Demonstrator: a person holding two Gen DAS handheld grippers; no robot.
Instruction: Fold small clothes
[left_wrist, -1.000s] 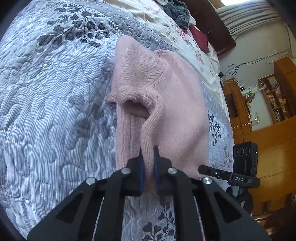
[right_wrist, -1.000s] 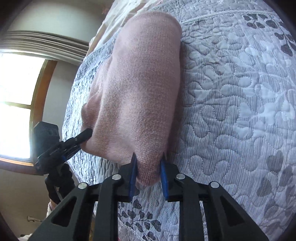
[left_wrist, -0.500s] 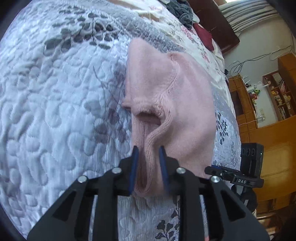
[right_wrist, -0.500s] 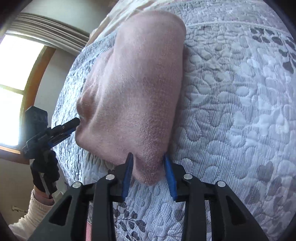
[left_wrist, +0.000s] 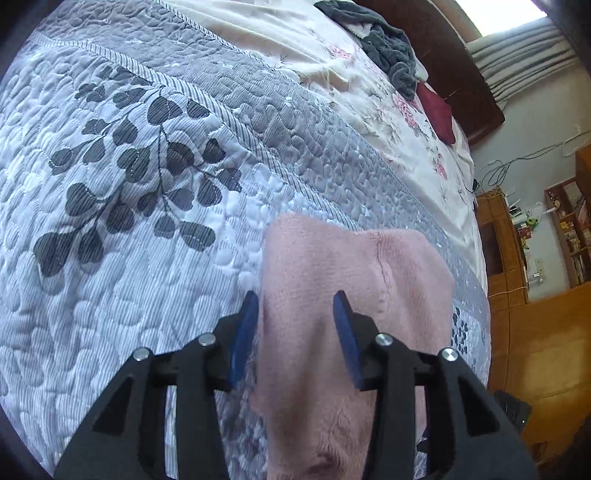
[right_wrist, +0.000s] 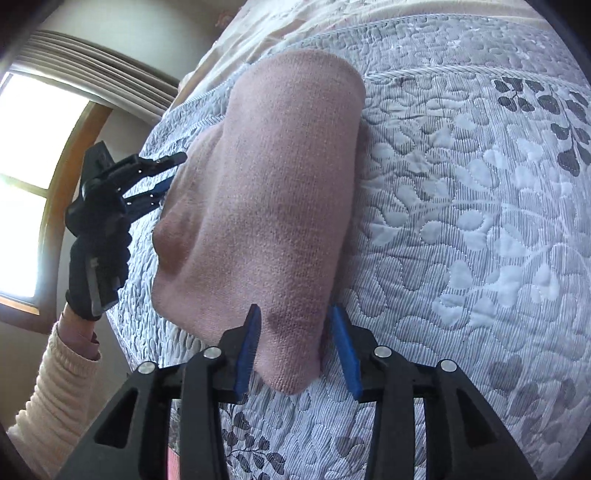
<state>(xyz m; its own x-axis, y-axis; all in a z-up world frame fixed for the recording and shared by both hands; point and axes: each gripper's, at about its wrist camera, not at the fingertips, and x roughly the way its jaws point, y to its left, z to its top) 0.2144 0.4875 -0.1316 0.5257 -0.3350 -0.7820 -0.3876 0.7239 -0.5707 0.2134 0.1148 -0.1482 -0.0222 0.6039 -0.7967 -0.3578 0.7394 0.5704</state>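
Both grippers stand with their fingers spread apart and nothing clamped. The left gripper (left_wrist: 295, 325) hangs over the near end of the pink knit garment (left_wrist: 354, 280), which lies folded on the grey quilted bedspread (left_wrist: 129, 221); the cloth runs between the two blue pads (left_wrist: 245, 332) and on past their tips, loose, touching neither firmly as far as can be judged. In the right wrist view the right gripper (right_wrist: 293, 343) straddles a near corner of the same garment (right_wrist: 266, 206), the corner lying slack between its fingers; the left gripper (right_wrist: 147, 181) shows off to the left of them, beside the garment's far edge.

The risk I see is snagging: knit loops could catch on a pad edge as a gripper lifts away, dragging the top layer and undoing the fold. A soft bulge on the garment's left edge suggests the layers sit unevenly and may spring open.
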